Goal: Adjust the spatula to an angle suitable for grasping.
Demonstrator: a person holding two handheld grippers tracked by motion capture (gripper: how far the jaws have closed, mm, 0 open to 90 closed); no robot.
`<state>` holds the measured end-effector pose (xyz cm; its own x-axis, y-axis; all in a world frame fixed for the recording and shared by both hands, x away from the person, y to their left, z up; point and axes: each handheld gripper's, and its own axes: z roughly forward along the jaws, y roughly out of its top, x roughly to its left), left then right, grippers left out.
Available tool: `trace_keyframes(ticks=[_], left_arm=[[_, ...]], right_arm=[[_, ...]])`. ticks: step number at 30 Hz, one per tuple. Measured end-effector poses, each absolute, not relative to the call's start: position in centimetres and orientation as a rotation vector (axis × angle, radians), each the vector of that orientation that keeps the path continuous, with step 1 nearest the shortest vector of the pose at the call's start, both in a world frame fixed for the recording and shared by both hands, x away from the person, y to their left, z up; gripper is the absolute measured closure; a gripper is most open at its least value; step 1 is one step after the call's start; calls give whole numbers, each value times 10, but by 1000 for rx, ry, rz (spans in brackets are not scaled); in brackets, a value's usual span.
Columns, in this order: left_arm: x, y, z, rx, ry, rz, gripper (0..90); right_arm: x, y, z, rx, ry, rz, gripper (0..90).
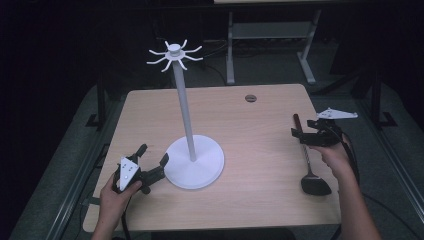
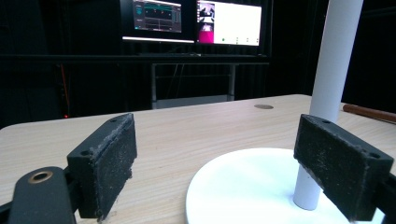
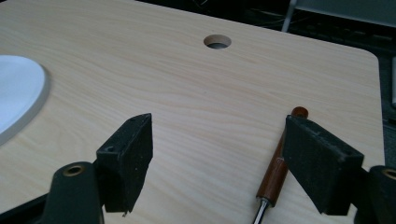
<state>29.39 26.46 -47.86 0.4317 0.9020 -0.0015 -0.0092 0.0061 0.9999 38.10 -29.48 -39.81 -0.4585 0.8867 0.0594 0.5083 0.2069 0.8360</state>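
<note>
A white stand with a round base, a tall pole and curved hooks on top rises from the middle of the wooden table. My left gripper is open at the base's left edge. In the left gripper view its jaws frame the base, and the pole stands behind the right jaw. A utensil with a brown handle and a black head lies near the table's right edge. My right gripper hovers open over its handle, which lies beside the right jaw with nothing gripped.
A round cable hole sits near the table's far edge, also visible as a hole in the right gripper view. Beyond the table stand a metal desk frame and lit monitors. Bare wood lies between stand and utensil.
</note>
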Motion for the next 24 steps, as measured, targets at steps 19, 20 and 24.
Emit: trace_keyframes(ticks=[19, 20, 24], left_arm=[[293, 266, -479, 1373, 867, 868, 125], [293, 266, -479, 1375, 865, 869, 125], [293, 266, -479, 1373, 866, 867, 125]], right_arm=[[421, -319, -421, 1373, 1992, 1067, 664], [421, -321, -423, 1378, 1982, 1059, 703], [423, -330, -433, 1409, 1985, 1044, 865]])
